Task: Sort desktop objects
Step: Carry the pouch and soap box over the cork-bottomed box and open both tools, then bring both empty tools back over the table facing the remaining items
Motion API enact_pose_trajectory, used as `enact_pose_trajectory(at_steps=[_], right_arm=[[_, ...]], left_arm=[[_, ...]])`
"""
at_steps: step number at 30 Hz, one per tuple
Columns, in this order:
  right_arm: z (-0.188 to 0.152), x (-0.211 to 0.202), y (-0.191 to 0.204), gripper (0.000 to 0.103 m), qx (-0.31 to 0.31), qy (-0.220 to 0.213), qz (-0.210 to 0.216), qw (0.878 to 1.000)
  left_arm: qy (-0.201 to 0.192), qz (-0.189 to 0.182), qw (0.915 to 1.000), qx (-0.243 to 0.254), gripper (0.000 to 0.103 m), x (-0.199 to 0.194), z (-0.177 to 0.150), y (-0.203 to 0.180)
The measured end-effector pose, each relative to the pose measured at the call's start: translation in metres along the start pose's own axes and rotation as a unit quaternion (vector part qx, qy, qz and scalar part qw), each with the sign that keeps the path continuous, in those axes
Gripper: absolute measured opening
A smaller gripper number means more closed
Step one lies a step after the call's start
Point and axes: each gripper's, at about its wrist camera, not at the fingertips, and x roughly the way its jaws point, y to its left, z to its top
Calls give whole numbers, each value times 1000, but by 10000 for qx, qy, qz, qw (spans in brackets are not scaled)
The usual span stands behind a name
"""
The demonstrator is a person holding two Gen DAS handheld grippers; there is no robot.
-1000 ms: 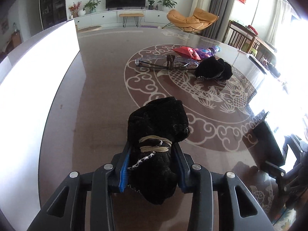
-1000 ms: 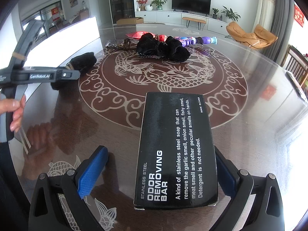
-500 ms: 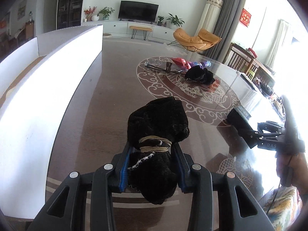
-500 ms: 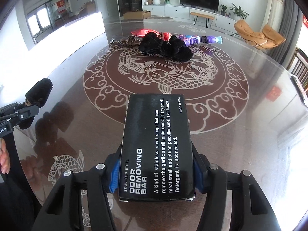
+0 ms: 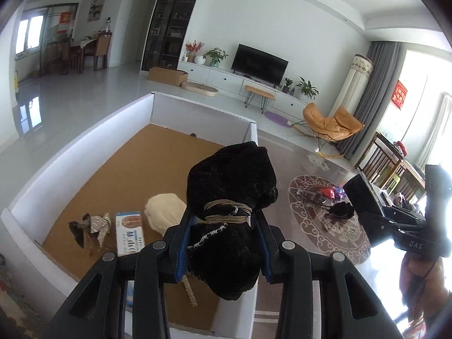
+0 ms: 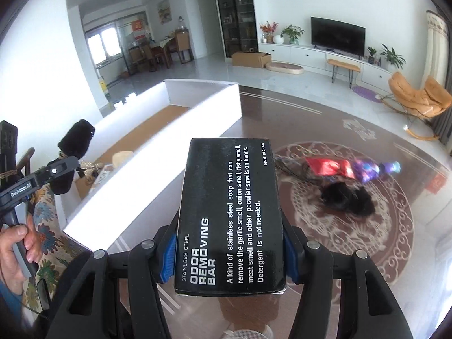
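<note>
- Black plush fills our left claw (image 5: 223, 243): a soft black bundle (image 5: 231, 197) tied round with tan cord, the blue pads clamped on its waist, its long axis running straight out along the fingers.
- Just below and ahead of that claw lies the white-walled box (image 5: 203, 107) with its brown cork floor; the bundle hangs over the box's near right corner, so we judge a short shift leftward and down would drop it inside.
- Already on the floor there, left of the claw: a cream ball (image 5: 163, 212), a small printed carton (image 5: 130, 231) and a sparkly bow (image 5: 93, 226).
- Our right claw (image 6: 226, 257) has just been closing and now grips a black soap box (image 6: 228, 212) by its long sides, lettering up, its length pointing forward.
- From this claw the white box (image 6: 158, 186) sits to the left and ahead, its long wall between us and the cork floor; the left claw (image 6: 65, 166) is the nearer to it and, we think, should go first.
- Farther out to the right, on the patterned table (image 6: 367, 254), a black heap (image 6: 347, 197), a red packet (image 6: 330, 168) and a purple toy (image 6: 375, 168) wait unsorted.
</note>
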Motion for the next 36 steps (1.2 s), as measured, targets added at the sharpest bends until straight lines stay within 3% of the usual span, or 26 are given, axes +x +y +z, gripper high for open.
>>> enact_pose_trajectory(at_steps=[4,9,12,15,16,19,21,27,29,31,33,36], right_arm=[[57,44,76,59,-446,-75,564,9974],[104,124,130,59,-584,267,639,9959],[112,170,138,60,-466,665,513,9954],[112,203,133,62,-304,977,394,9940],[113,209,131,67,-254,1062,429,9931],[113,205,123,72,-183,893,473,9947],[109,189,115,78,-159,666,504,9964],[59,120,59,89,-187,-77,160,9997],[25,98,33,90,-285,-192,-145,9993],[-16,79,3,92,-384,-138,-514,9978],[-57,63,-34,92,-344,89,-911,9952],[-107,46,-88,92,1,491,-1407,9888]], left_arm=[[270,483,9985,-40,39,20,14,34],[726,571,9955,-187,39,53,3,47],[979,595,9932,-200,43,69,-3,49],[1099,780,9907,-163,62,74,-9,50],[1036,746,9916,-200,62,71,-10,51],[854,817,9928,-183,79,62,-9,52],[713,872,9935,-146,79,52,-11,48],[270,164,9995,-75,79,16,-22,-8],[229,-171,9995,125,86,8,-32,-42],[216,-441,9983,309,102,6,-48,-77],[395,-723,9954,484,102,16,-67,-111],[959,-936,9876,821,102,52,-98,-158]])
